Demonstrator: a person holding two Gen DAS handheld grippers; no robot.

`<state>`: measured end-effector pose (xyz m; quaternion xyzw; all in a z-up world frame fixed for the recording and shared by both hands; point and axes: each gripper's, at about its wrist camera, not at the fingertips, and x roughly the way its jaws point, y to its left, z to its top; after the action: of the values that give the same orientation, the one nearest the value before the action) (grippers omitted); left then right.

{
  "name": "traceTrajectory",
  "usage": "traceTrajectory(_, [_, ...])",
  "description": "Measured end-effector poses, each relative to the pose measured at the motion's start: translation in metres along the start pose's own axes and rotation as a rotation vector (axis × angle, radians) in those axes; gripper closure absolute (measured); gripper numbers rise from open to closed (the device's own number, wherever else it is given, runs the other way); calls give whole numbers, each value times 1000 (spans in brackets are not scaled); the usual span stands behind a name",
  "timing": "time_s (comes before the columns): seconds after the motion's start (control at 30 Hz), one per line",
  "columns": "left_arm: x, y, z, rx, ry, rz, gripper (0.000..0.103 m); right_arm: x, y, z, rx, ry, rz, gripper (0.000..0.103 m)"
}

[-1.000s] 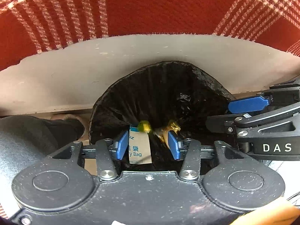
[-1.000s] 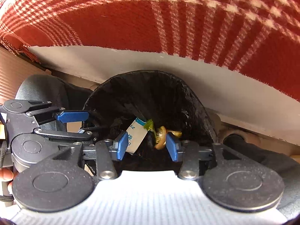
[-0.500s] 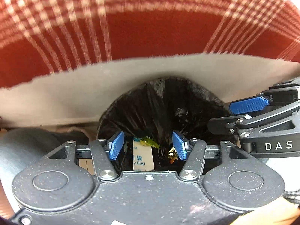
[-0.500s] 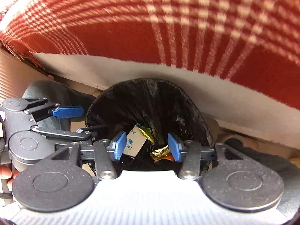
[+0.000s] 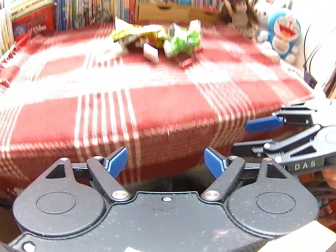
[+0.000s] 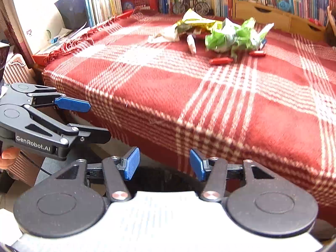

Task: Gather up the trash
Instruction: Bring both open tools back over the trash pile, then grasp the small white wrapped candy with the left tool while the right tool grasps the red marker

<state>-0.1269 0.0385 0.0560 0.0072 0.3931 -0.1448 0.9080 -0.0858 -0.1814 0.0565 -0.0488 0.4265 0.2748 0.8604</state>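
Trash lies at the far side of the red plaid blanket (image 5: 168, 109): a yellow wrapper (image 5: 138, 34), a crumpled green wrapper (image 5: 182, 41), a small white packet (image 5: 150, 54) and a red wrapper (image 5: 185, 62). From the right wrist they appear as the yellow wrapper (image 6: 195, 24), green wrapper (image 6: 233, 36), white paper (image 6: 166, 35) and red wrappers (image 6: 220, 61). My left gripper (image 5: 166, 162) is open and empty at the blanket's near edge. My right gripper (image 6: 164, 163) is open and empty beside it. The black bin (image 6: 163, 180) shows just below both.
Rows of books (image 5: 105, 0) and wooden boxes (image 5: 163, 10) line the back. A doll (image 5: 239, 14) and a blue plush toy (image 5: 283, 31) stand at the far right. A ribbed suitcase (image 6: 14, 71) stands left of the bed.
Both grippers have lifted from over the bin, where trash dropped in, and now look across the blanket toward the trash pile. Both jaws opened wider.
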Motion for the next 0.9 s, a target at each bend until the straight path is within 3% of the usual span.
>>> traceTrajectory(0.23, [7, 5, 46, -26, -130, 72, 21, -4, -18, 30, 30, -141, -106, 34])
traceTrajectory(0.37, [38, 18, 69, -62, -175, 129, 17, 5, -25, 42, -13, -232, -212, 34])
traceTrajectory(0.6, [93, 25, 102, -121, -222, 123, 17, 33, -39, 58, -50, -252, -251, 34])
traceTrajectory(0.83, [142, 16, 130, -97, -194, 133, 33, 63, -47, 73, -73, -213, -227, 34])
traceTrajectory(0.9, [156, 16, 135, -113, -174, 137, 43, 70, -51, 77, -68, -200, -208, 34])
